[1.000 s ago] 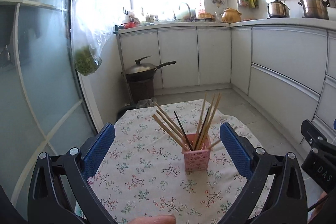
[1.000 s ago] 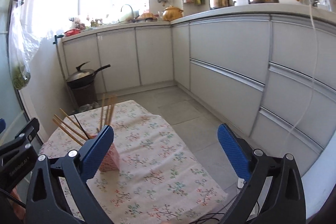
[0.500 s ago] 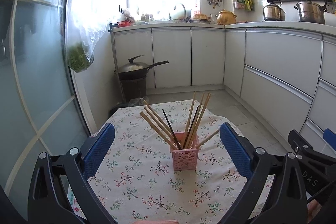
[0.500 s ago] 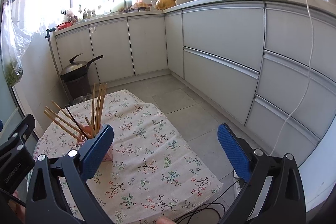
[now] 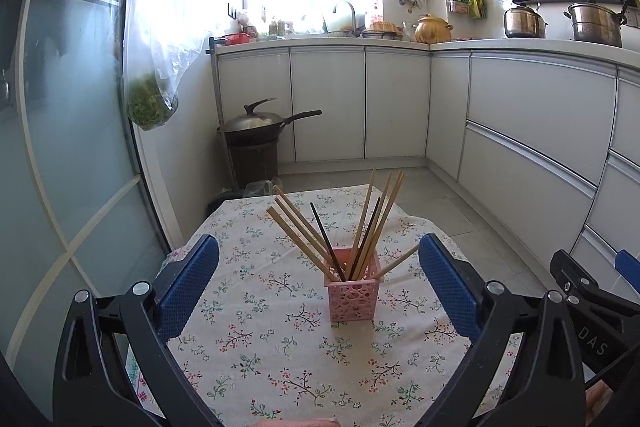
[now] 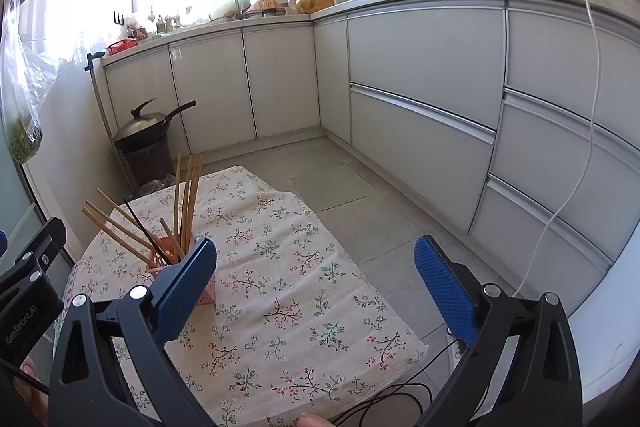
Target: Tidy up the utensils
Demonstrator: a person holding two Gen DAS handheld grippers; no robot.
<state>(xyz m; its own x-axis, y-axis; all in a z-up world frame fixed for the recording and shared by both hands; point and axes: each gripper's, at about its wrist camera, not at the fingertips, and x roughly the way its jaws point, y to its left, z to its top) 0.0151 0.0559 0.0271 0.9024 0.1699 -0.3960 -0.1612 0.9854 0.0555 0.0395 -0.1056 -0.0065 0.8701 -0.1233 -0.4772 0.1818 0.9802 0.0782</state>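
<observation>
The table [image 5: 248,339], under a floral cloth, fills the lower part of both wrist views, and against the views of a second ago more of it now shows: both tongs have drawn back from the pink holder [image 5: 353,294], which looks smaller and farther off than it did. That reads as a retreat after the work, since no loose utensil lies anywhere on the cloth and every stick is already standing in the holder; the sorting looks finished or nearly so. Around the holder the cloth is bare on all sides, so there is free room to come in again from the near side or from either flank; beyond the holder the table edge drops to the tiled floor, with a lidded wok [image 5: 256,125] on a stand farther back. The left gripper [image 5: 318,287] hangs wide apart and empty, framing the holder between its blue pads. The right gripper [image 6: 316,291] is likewise wide and empty, with the holder behind its left pad. The chopsticks [image 5: 362,223], mostly pale wood with two dark ones, fan out of the holder, one leaning low toward the right.
</observation>
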